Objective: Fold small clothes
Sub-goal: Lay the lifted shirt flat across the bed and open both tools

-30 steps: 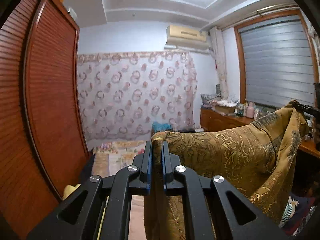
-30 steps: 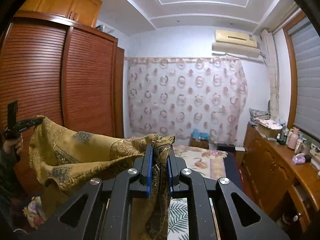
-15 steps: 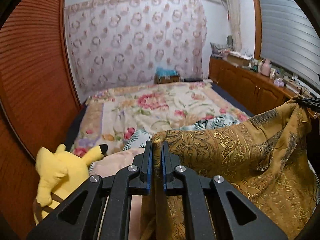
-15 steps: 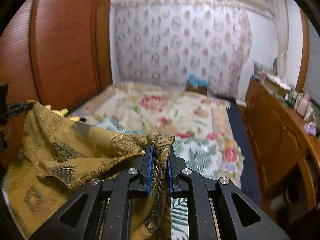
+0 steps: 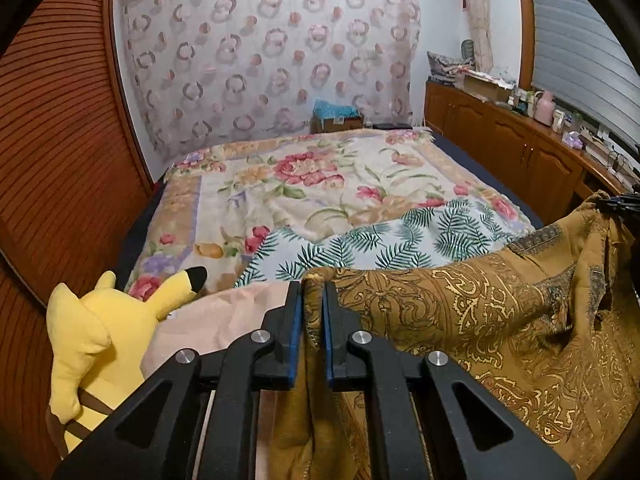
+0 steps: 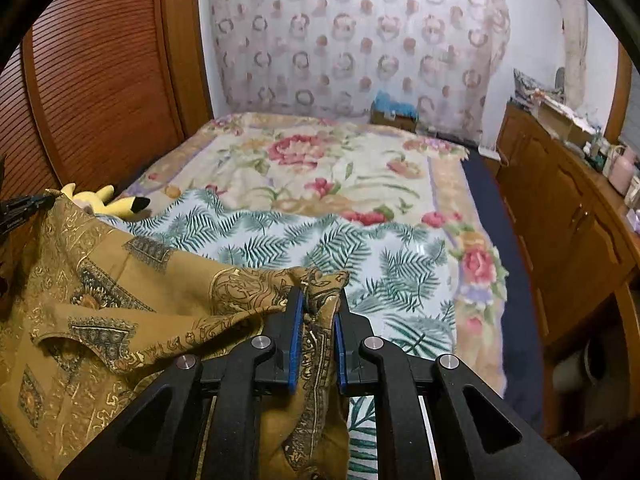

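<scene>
A mustard-gold patterned garment (image 5: 480,312) hangs stretched between my two grippers above the near end of the bed. My left gripper (image 5: 313,284) is shut on one top corner of it. My right gripper (image 6: 318,292) is shut on the other top corner, with the cloth (image 6: 100,304) spreading off to the left. The right gripper's tip shows at the far right of the left wrist view (image 5: 622,202), the left gripper's tip at the far left of the right wrist view (image 6: 24,206). The cloth's lower part is hidden below the jaws.
The bed carries a floral blanket (image 5: 320,176) and a fern-print sheet (image 6: 320,240). A yellow plush toy (image 5: 92,340) lies at the bed's left by a peach pillow (image 5: 224,320). A wooden wardrobe (image 6: 100,80) stands left, a cluttered wooden cabinet (image 5: 520,148) right.
Both grippers have tilted and come down from facing the walls and ceiling towards the bed, still holding the garment spread between them.
</scene>
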Tool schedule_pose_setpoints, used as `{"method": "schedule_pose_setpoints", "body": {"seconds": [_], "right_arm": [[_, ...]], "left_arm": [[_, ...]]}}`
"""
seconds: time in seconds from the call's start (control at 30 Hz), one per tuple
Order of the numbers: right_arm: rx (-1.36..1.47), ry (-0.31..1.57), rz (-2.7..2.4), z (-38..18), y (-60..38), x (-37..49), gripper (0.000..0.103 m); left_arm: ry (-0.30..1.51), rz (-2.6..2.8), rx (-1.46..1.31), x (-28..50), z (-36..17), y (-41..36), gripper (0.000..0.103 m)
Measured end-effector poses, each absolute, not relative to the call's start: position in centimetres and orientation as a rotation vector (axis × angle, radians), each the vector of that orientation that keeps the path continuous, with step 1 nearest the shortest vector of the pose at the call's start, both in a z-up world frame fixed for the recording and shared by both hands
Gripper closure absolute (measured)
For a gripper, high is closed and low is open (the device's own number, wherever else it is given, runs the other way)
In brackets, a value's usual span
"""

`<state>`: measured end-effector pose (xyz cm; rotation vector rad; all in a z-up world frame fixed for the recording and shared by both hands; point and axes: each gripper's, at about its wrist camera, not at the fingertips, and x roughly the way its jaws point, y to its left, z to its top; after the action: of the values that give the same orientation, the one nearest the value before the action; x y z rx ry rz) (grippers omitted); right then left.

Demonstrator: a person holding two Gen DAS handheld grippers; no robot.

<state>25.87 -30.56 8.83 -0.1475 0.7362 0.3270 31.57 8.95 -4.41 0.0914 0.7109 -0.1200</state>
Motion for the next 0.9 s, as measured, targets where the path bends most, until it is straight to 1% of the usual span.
{"method": "schedule_pose_setpoints", "body": {"seconds": [0.03,0.07,0.13,0.2,0.23,0.27,0.3,0.37,0.43,0.5,0.53,0.67,0.9], "right_arm": [[-0.147,0.741,0.325,8.9,-30.4,25.8,0.089],[-0.147,0.747,0.321,9.1,-30.2,25.7,0.085],[-0.155,0.754,0.307,9.3,-30.0,25.3,0.08],[-0.154,0.756,0.304,9.5,-29.8,24.8,0.073],[-0.151,0.75,0.306,9.6,-29.9,24.5,0.07],[-0.151,0.743,0.304,9.7,-29.9,24.1,0.065],[-0.153,0.736,0.302,9.9,-29.8,23.6,0.06],[-0.148,0.721,0.311,10.7,-29.6,22.3,0.06],[-0.145,0.715,0.324,11.1,-29.0,21.3,0.06],[-0.143,0.716,0.34,11.0,-28.0,20.4,0.06],[-0.14,0.719,0.354,10.9,-27.4,19.9,0.06],[-0.122,0.756,0.418,9.6,-24.7,18.9,0.06],[-0.089,0.848,0.474,6.8,-22.3,18.6,0.06]], "left_arm": [[0.713,-0.123,0.093,31.5,-4.5,8.9,0.092],[0.713,-0.118,0.097,31.3,-4.5,8.9,0.088],[0.712,-0.116,0.089,30.7,-4.4,9.3,0.081],[0.712,-0.124,0.071,30.1,-4.3,9.8,0.07],[0.713,-0.13,0.062,29.8,-4.2,10.2,0.067],[0.714,-0.134,0.053,29.2,-4.0,10.4,0.062],[0.714,-0.139,0.048,28.7,-3.9,10.7,0.061],[0.723,-0.149,0.046,27.2,-3.8,11.0,0.061],[0.732,-0.158,0.042,25.9,-4.1,11.1,0.054],[0.737,-0.174,0.027,24.8,-4.3,11.2,0.035],[0.742,-0.181,0.015,24.1,-4.6,11.2,0.033],[0.754,-0.182,0.009,21.4,-5.8,10.9,0.032],[0.794,-0.153,0.006,19.3,-7.5,10.7,0.032]]}}
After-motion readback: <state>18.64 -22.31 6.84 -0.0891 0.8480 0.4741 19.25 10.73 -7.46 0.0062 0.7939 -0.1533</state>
